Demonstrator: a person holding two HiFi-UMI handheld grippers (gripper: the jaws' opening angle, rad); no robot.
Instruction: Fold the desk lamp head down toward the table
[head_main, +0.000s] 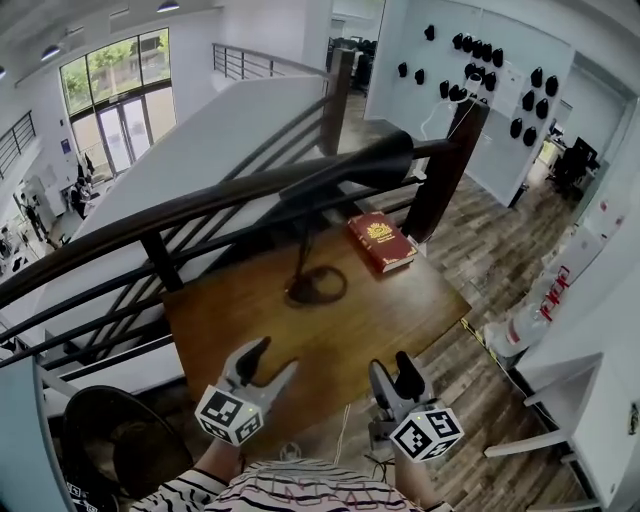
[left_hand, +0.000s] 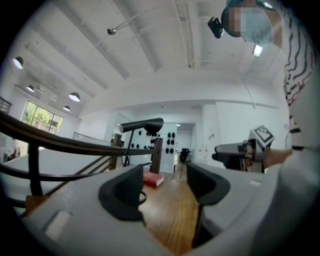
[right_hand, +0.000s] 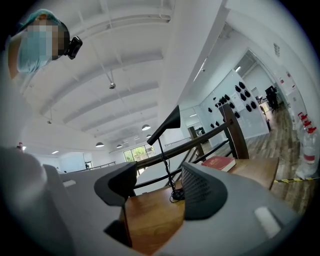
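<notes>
A black desk lamp stands at the far side of the wooden table (head_main: 330, 335). Its long head (head_main: 350, 170) lies roughly level above a thin pole (head_main: 303, 250) and a round base (head_main: 316, 287). My left gripper (head_main: 275, 357) and right gripper (head_main: 391, 365) hover over the table's near edge, well short of the lamp, both open with nothing between the fingers. Beyond the open jaws of the left gripper (left_hand: 162, 187) I see the lamp head (left_hand: 142, 125). Past the open jaws of the right gripper (right_hand: 157, 187), the lamp head (right_hand: 167, 125) and base (right_hand: 176, 195) show.
A red book (head_main: 381, 241) lies at the table's far right corner. A dark stair railing (head_main: 200, 210) runs right behind the lamp. A black round seat (head_main: 110, 440) stands at the lower left, a white desk (head_main: 590, 400) at the right.
</notes>
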